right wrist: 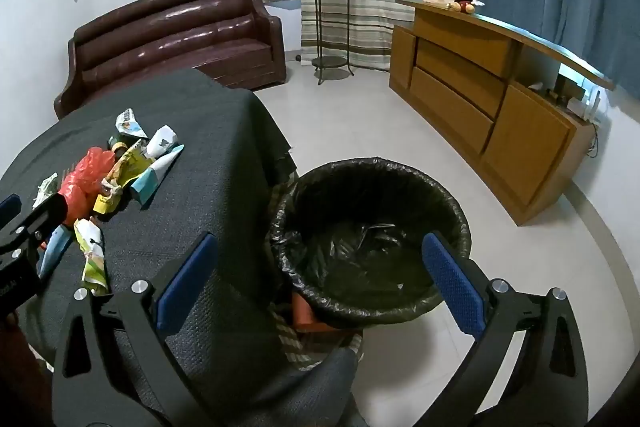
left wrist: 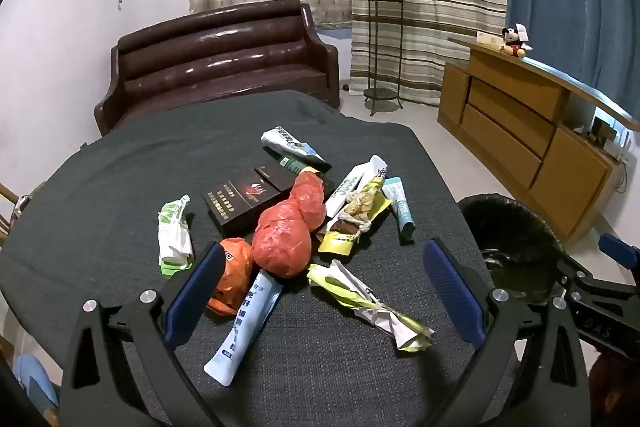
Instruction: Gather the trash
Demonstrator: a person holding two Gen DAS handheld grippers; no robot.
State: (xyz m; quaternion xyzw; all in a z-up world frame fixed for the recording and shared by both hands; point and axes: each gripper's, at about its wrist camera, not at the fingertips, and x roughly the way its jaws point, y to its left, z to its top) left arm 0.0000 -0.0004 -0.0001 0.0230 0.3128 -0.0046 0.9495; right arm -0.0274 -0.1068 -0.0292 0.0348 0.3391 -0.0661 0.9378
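A pile of trash lies on the dark cloth table [left wrist: 120,187]: a red plastic bag [left wrist: 286,235], an orange wrapper [left wrist: 232,275], a pale blue tube [left wrist: 244,331], a yellow-green wrapper [left wrist: 368,303], a dark box [left wrist: 244,199] and a green-white packet [left wrist: 174,231]. My left gripper [left wrist: 324,291] is open and empty, low over the near side of the pile. My right gripper [right wrist: 320,279] is open and empty above the black-lined bin [right wrist: 372,239], which stands on the floor right of the table. The pile also shows in the right wrist view [right wrist: 104,183].
A brown leather sofa [left wrist: 224,59] stands behind the table. A wooden sideboard [right wrist: 480,107] runs along the right wall. A plant stand [right wrist: 330,15] stands by the curtains. The bin also shows at the right in the left wrist view [left wrist: 508,227].
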